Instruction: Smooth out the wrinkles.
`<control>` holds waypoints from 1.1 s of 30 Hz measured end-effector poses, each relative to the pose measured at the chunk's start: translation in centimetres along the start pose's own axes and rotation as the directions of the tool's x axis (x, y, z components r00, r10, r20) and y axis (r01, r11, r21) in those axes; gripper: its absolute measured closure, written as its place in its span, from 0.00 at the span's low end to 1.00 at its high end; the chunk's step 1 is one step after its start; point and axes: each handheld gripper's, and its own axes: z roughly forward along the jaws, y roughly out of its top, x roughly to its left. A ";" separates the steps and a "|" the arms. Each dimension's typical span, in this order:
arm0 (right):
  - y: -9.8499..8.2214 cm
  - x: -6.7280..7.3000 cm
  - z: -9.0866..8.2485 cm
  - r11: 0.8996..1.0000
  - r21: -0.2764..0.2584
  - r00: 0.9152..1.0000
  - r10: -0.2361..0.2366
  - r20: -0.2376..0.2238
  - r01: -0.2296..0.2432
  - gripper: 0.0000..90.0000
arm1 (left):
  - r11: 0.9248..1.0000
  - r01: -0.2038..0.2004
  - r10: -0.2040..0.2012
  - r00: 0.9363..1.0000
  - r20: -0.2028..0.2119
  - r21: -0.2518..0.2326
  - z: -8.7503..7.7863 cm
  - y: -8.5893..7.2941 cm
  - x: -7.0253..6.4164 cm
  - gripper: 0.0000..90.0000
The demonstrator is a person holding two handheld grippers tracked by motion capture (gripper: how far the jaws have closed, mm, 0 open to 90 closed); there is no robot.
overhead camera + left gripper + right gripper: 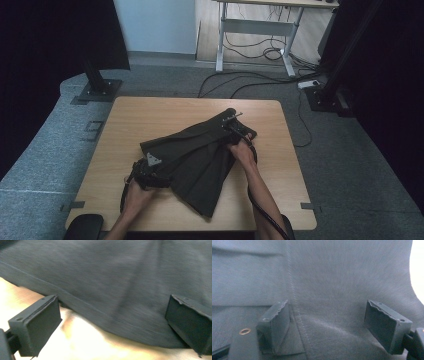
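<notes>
Dark garment (197, 162): soft matte woven cloth, charcoal, pleated and fanned out, lying near the middle of the pale wood-grain tabletop (150, 117). Stitched seam and hem visible; small brass eyelet (244, 331) on a flat tab. Left gripper (146, 175): at the garment's near-left edge, black blocky fingers (37, 325) spread apart, hem between them, not pinched. Right gripper (239, 131): at the far-right corner, fingers (275, 326) likewise wide apart over the cloth.
</notes>
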 end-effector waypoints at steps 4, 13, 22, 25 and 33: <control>-2.7 1.2 -1.7 0.999 -0.014 0.999 0.040 -0.020 -0.041 0.29 | 0.999 0.032 -0.031 0.998 -0.052 0.019 1.1 1.3 3.6 0.00; -8.2 5.7 -5.6 0.999 -0.028 0.997 0.029 -0.069 -0.031 0.28 | 0.997 0.026 -0.021 0.998 -0.065 0.068 2.5 4.1 6.1 0.06; -8.4 5.5 -5.4 0.998 -0.061 0.997 0.025 -0.075 -0.030 0.25 | 0.997 0.078 -0.079 0.994 0.080 0.015 0.6 4.6 4.5 0.06; -8.7 5.5 -5.4 0.997 -0.077 0.997 0.024 -0.079 -0.030 0.25 | 0.996 0.063 -0.066 0.996 0.058 0.065 1.2 4.2 3.5 0.00; -8.8 5.5 -5.4 0.996 -0.087 0.996 0.025 -0.084 -0.033 0.24 | 0.992 0.115 -0.117 0.992 0.040 0.055 1.9 2.0 3.4 0.00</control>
